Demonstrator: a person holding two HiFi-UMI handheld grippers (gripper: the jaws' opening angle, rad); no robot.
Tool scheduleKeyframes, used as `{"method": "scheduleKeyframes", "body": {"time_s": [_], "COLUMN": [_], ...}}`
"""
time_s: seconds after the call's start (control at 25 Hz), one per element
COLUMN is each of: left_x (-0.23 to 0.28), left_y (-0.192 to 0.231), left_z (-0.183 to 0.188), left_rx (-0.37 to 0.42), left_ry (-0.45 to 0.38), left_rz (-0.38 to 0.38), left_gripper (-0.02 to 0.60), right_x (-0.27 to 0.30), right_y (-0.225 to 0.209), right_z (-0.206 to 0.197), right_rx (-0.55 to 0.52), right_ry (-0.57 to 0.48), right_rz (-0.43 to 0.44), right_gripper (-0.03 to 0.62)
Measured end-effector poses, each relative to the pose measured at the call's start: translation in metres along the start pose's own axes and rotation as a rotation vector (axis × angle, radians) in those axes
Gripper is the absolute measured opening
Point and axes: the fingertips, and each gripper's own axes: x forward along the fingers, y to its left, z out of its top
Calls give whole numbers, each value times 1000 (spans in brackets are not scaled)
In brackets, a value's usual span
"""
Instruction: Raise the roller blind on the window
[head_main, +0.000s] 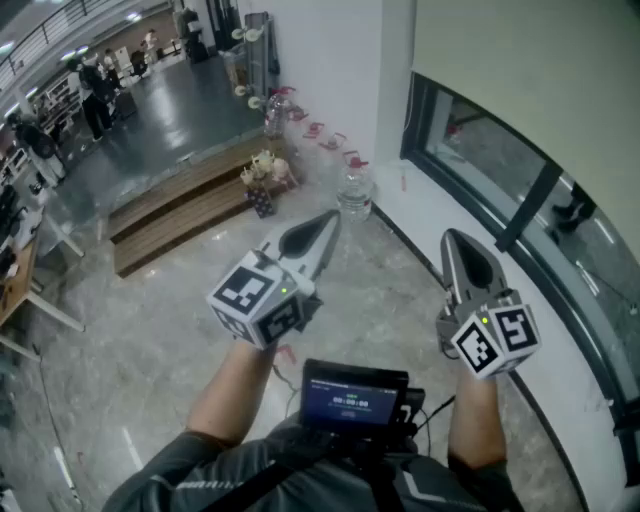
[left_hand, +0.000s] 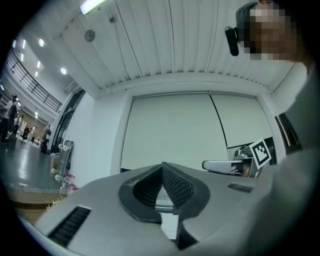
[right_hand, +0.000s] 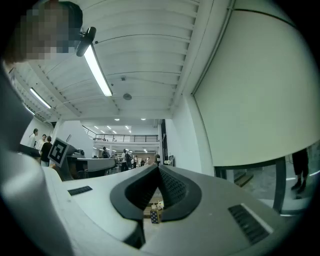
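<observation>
The pale roller blind hangs over most of the window at the upper right of the head view, leaving a strip of glass bare below its bottom edge. My left gripper and right gripper are held side by side in the air, short of the window, both shut with nothing between the jaws. In the left gripper view the blind fills the middle behind the shut left gripper. The right gripper view has the blind at the right, with the shut right gripper beside it.
A white sill runs below the window. A water bottle stands on the floor by the wall, with small ornaments on wooden steps to its left. A device with a screen hangs at the person's chest. People stand far back in the hall.
</observation>
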Motion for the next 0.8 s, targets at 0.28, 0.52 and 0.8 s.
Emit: {"method": "scheduleKeyframes", "body": {"time_s": [0.28,0.52,0.8], "left_x": [4,3,-9], "left_y": [2,6,17], "left_z": [-2,-11,-17], "left_rx": [23,-22,-68], "left_ry": [13,9,-16], "left_rz": [-10,-7,-43], "left_gripper": [-3,-2,-2], "right_x": [8,7,11], "right_y": [2,-4,7], "right_z": [-2,-6,-14], "right_rx": [-13,4,0], "right_ry": [8,8,23], "right_rz": [-9,-36,-72], "right_gripper": [2,3,5]}}
